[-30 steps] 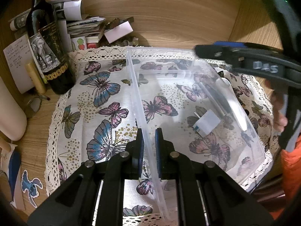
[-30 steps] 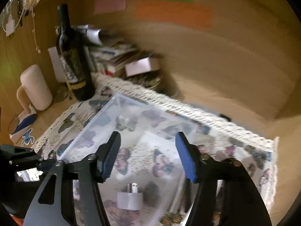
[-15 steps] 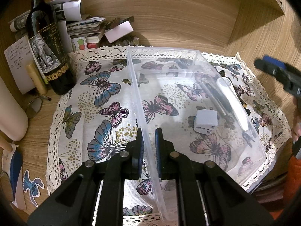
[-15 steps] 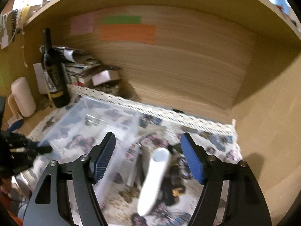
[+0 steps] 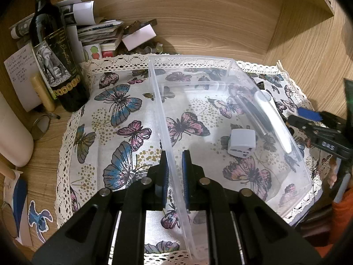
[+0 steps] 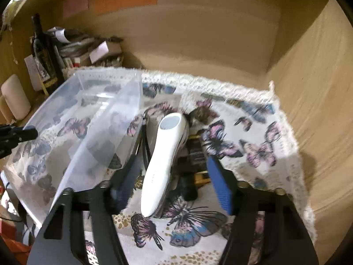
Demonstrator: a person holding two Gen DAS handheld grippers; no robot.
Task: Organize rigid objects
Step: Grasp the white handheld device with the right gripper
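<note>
A clear plastic bin (image 5: 222,66) sits on a butterfly cloth (image 5: 123,110). My left gripper (image 5: 174,176) is shut on the bin's near left wall. A white plug adapter (image 5: 241,142) lies inside the bin. A long white handheld device (image 6: 164,161) lies on the cloth just outside the bin's right wall, over some dark objects (image 6: 194,152); it also shows through the wall in the left wrist view (image 5: 273,121). My right gripper (image 6: 169,181) is open, its blue pads on either side of the white device, not touching it. The bin (image 6: 106,119) is to its left.
A dark wine bottle (image 5: 55,55) stands at the cloth's back left, beside stacked papers and boxes (image 5: 103,33). A cream cylinder (image 5: 11,137) lies at the far left. Wooden walls close in the back and right (image 6: 308,88).
My right gripper moved from above the bin, where it left the adapter, out to the right and down over the white device. My left gripper has kept its hold.
</note>
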